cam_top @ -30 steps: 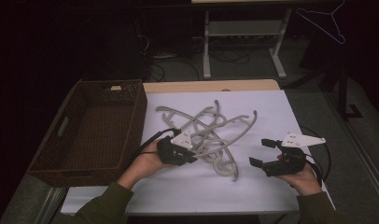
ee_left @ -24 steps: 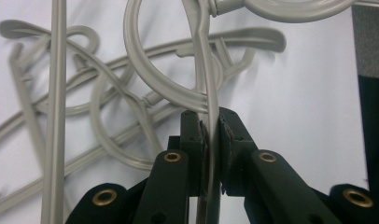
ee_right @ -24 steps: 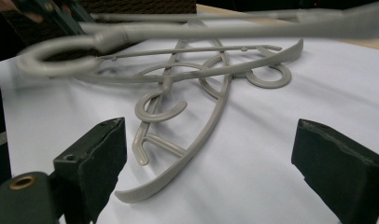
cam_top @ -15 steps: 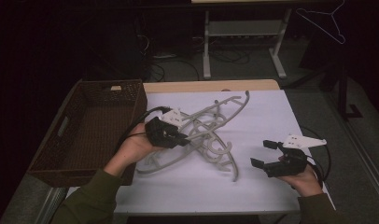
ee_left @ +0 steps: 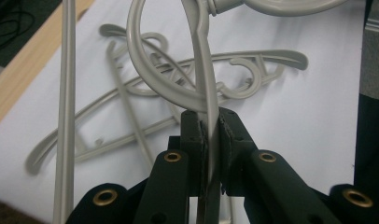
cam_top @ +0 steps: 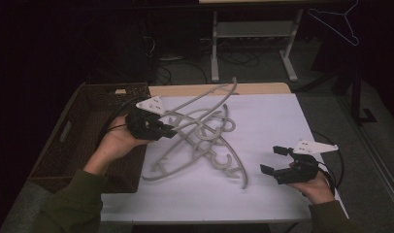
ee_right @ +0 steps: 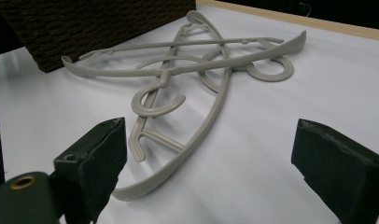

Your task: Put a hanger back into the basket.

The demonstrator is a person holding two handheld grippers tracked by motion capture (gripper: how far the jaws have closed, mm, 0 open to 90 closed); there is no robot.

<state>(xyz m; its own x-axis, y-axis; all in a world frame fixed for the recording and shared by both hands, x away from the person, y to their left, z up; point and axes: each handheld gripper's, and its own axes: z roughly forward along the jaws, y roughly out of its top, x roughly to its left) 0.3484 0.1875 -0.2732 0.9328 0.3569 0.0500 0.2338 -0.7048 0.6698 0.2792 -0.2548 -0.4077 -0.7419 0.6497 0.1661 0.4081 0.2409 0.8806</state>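
Clamping a grey hanger (cam_top: 205, 104) by a thin bar of its frame, the left tongs (cam_top: 167, 130) sit at about 9 o'clock on the tabletop (cam_top: 277, 121), close beside the near-right corner of the brown basket (cam_top: 64, 145); in the left gripper view the pads press on that bar from both sides, and the hanger's hook (ee_left: 152, 79) curls just above them. The held hanger is tilted, its far end raised toward 12 o'clock over the wooden back edge (cam_top: 263, 89) of the tabletop. Under and beside it, the other hangers (cam_top: 209, 150) lie tangled in a pile at the centre of the white sheet, one long arm (cam_top: 236, 165) reaching out toward 5 o'clock. The right tongs (cam_top: 275, 160) rest at about 4 o'clock with their jaws wide apart and nothing between them, well clear of the pile; in the right gripper view the nearest hanger tip (ee_right: 131, 191) lies just ahead of the left-hand jaw without touching it. Bare white sheet stretches from 1 to 3 o'clock along the right edge, and a broad open strip runs along the near edge from 5 to 7 o'clock. On the left the sheet meets the basket wall directly, so little room remains there, the left hand (cam_top: 115, 143) lying over the basket's rim.
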